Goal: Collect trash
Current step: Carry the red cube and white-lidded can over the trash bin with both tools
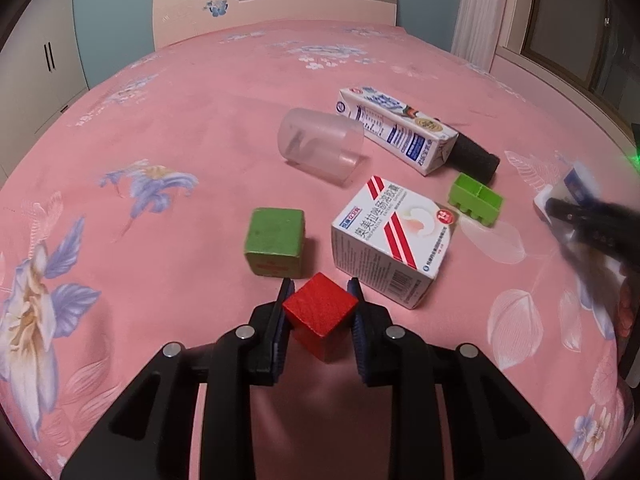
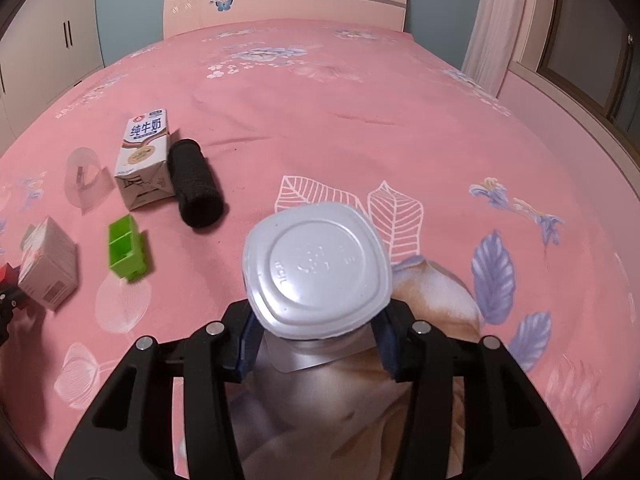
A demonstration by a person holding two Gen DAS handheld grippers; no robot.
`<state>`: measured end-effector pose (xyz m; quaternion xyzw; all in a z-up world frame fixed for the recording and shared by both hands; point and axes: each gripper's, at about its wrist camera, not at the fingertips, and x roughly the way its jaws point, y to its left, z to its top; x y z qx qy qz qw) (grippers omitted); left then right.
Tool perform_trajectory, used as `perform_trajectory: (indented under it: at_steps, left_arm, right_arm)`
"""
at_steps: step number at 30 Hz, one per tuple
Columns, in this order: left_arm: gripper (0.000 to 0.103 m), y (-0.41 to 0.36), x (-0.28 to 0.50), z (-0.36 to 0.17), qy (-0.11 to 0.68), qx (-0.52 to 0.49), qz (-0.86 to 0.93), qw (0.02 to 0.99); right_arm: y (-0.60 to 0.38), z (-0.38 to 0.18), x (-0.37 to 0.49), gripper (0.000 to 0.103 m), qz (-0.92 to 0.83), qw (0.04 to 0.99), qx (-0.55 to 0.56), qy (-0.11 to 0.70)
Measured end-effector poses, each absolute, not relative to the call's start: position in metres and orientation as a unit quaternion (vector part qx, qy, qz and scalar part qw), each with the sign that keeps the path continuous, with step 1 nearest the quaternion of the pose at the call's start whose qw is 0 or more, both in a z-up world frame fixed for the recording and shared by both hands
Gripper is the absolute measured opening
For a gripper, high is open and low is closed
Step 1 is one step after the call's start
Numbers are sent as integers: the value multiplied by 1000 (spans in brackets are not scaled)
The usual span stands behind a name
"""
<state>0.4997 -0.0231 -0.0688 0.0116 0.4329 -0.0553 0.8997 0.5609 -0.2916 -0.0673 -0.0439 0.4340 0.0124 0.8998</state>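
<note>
Two jaw pairs clamped: left gripper (image 1: 320, 286) on red cube (image 1: 320, 312), right gripper (image 2: 316, 320) on white cup (image 2: 316, 272).

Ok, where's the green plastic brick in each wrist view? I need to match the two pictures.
Left wrist view: green plastic brick lies right of centre, just right of the medicine box.
Right wrist view: green plastic brick lies at left, between the medicine box and the black roll.
Shared landmark: the milk carton, lying beyond the brick in both.
</note>
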Motion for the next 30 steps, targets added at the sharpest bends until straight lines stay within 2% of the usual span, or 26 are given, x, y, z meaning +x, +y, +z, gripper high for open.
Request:
perform_trajectory:
  at_steps: [6,12,23,30]
  left_arm:
    - [30,-16,472,-35,413,38,-42,909]
    - [30,-5,434,22,382,42,-31,923]
    - [30,4,337,118,304,79,-17,949]
    - [30,5,280,154,276,92,-18,957]
  right_arm:
    - [-286,-37,533,49,13,902,-52,429]
    - [-271,22,490,49,19,914,-70,399]
    - [-230,134,374,49,40,938,-117,324]
    - [-213,175,307,49,59,946,-131,291]
